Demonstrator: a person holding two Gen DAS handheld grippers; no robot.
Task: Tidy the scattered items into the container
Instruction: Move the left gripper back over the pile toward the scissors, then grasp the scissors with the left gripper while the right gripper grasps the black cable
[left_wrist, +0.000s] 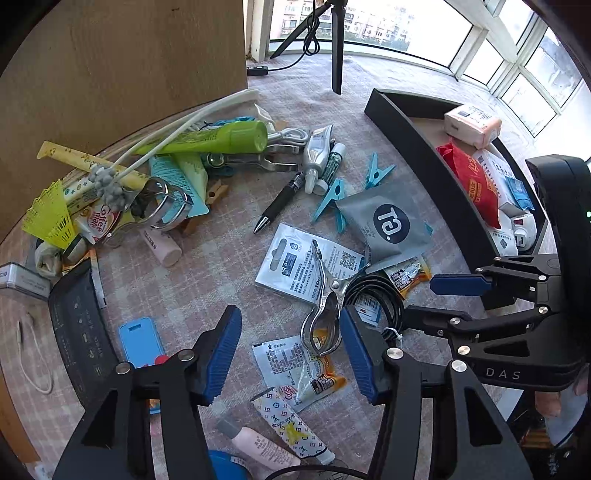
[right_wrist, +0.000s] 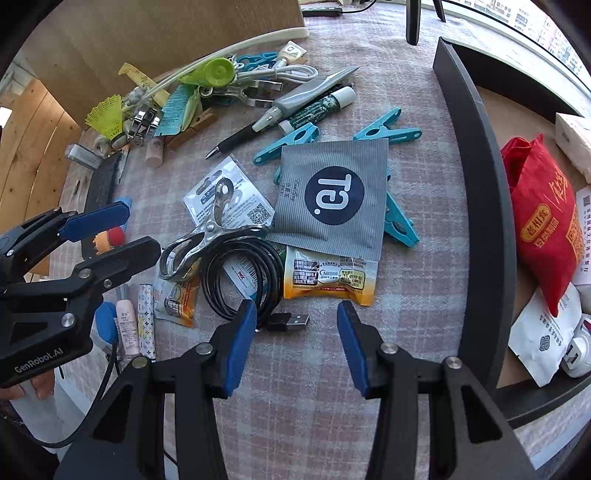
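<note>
Two grippers, both spread wide, nothing between the jaws. Left gripper (left_wrist: 290, 354) low over snack sachets (left_wrist: 295, 369), steel clip (left_wrist: 325, 314) just beside its right finger. Right gripper (right_wrist: 297, 341) above bare checked tabletop (right_wrist: 303, 406), near coiled black USB cable (right_wrist: 240, 284) and yellow sachet (right_wrist: 328, 277). Scattered items still across tabletop: grey pouch (right_wrist: 334, 195), blue pegs (right_wrist: 388, 131), pen (right_wrist: 236, 140). Black container (right_wrist: 484, 206) to the right, red bag (right_wrist: 543, 236) and white packets inside.
</note>
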